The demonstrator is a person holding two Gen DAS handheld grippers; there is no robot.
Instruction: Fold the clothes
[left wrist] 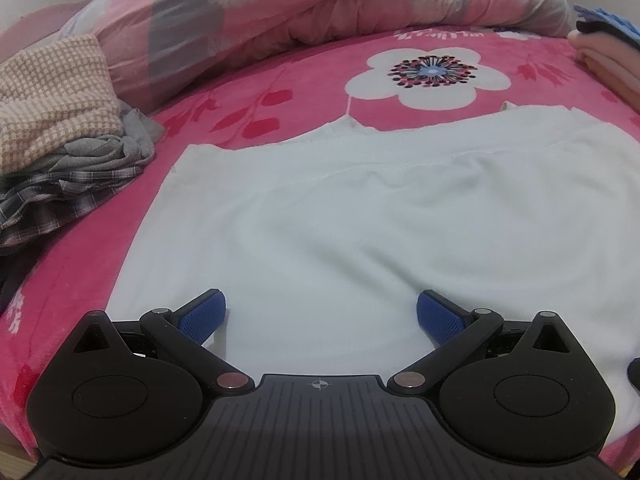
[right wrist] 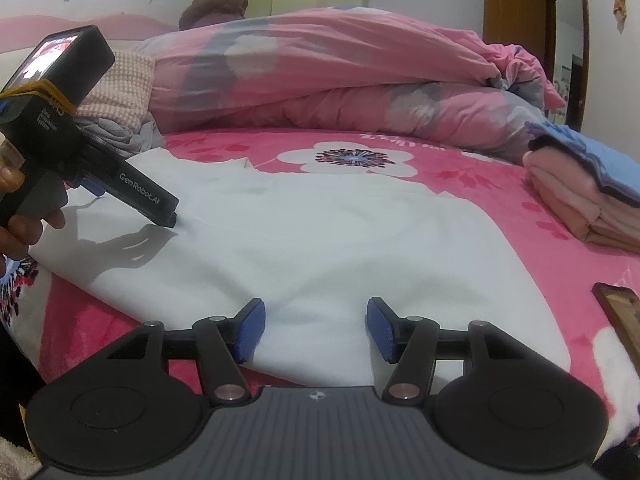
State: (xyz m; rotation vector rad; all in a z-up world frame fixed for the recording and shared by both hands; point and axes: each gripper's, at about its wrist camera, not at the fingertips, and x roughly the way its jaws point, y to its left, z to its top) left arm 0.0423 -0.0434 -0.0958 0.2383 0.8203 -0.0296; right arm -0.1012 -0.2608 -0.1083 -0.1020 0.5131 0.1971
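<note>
Your white garment (left wrist: 360, 220) lies spread flat on the bed (left wrist: 280, 100), over the pink flowered blanket, with its near hem at the bed's front edge. One fold line runs across it toward the far side, and a ribbed edge shows at the far border.

Your left gripper (left wrist: 321, 316) hovers over the near part of the garment. Its jaws are spread wide, and the blue pads (left wrist: 204, 316) stand clear of each other with only flat cloth seen between them. No cloth is pinched. In the right wrist view the same gripper (right wrist: 170, 220) slants down, its tip at or just above the cloth; contact cannot be confirmed. Your hand (right wrist: 24, 224) wraps its handle.

Your right gripper (right wrist: 316, 328) sits at the garment's near edge. Its jaws are parted, less widely than the left pair. A low ridge of white cloth rises between the pads (right wrist: 252, 330), but the pads do not press on it.

A heap of unfolded clothes (left wrist: 60, 128), checked and grey, lies at the left of the bed, beside the garment's far left corner. A stack of folded clothes (right wrist: 580, 200), pink with blue on top, rests on the right, well apart from the garment. A rolled pink quilt (right wrist: 340, 76) lies along the far side. A dark flat item (right wrist: 620, 312) at the right edge cannot be identified.
</note>
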